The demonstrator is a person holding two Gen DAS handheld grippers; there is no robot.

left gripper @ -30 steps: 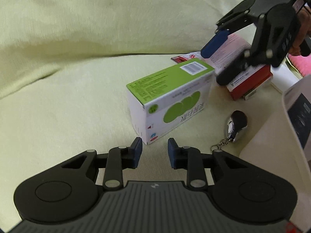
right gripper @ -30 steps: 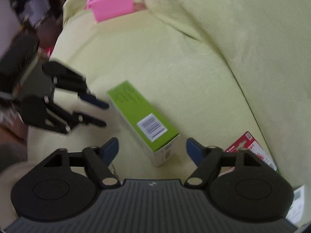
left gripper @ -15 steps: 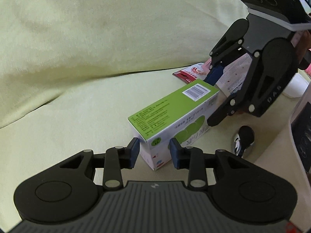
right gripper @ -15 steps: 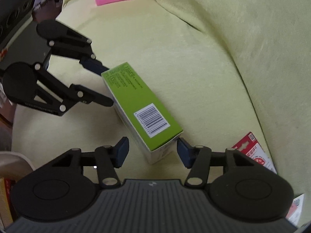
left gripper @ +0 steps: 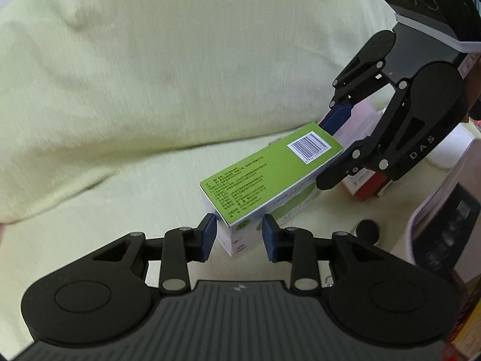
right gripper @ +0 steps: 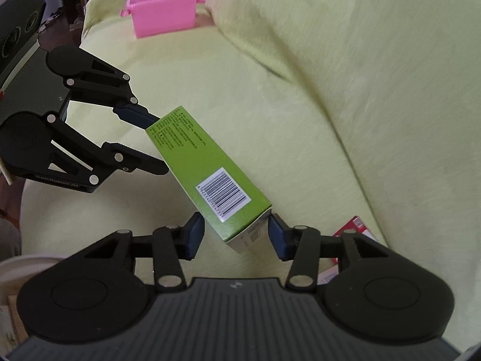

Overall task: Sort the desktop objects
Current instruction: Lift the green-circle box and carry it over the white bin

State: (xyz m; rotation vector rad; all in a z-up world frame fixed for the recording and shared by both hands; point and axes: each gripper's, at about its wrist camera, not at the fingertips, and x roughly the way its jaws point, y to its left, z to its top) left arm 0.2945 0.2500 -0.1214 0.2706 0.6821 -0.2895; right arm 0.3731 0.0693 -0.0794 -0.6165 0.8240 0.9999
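Left wrist view: my left gripper (left gripper: 239, 234) brackets the near end of the green-and-white box (left gripper: 270, 177), its blue pads set narrow, one on each side; I cannot tell whether both pads press the card. At two o'clock my right gripper (left gripper: 330, 147) meets the far, barcoded end, one finger behind the box's top corner and the other against its white face. Only this view shows what lies past it: a red-and-white carton (left gripper: 368, 185) under the right gripper, a small black key fob (left gripper: 368, 231) at three o'clock beside the box, and a white carton with a dark printed panel (left gripper: 445, 225) at the right edge.

The right wrist view shows the same box from its barcode end, my right gripper (right gripper: 236, 234) spread about the box's width, both pads at its sides though I cannot tell if they grip. My left gripper (right gripper: 154, 144) appears at ten o'clock on the far end. This view alone takes in a pink plastic bin (right gripper: 163, 15) at eleven o'clock on the pale green sofa cover (right gripper: 270, 90), and a red-and-white packet (right gripper: 351, 234) at four o'clock behind my right finger.

The box is long and narrow, with a lime-green top carrying fine black print and a white barcode label, and white sides with green round marks. It sits slightly tilted over the seat, spanning the gap between both grippers.
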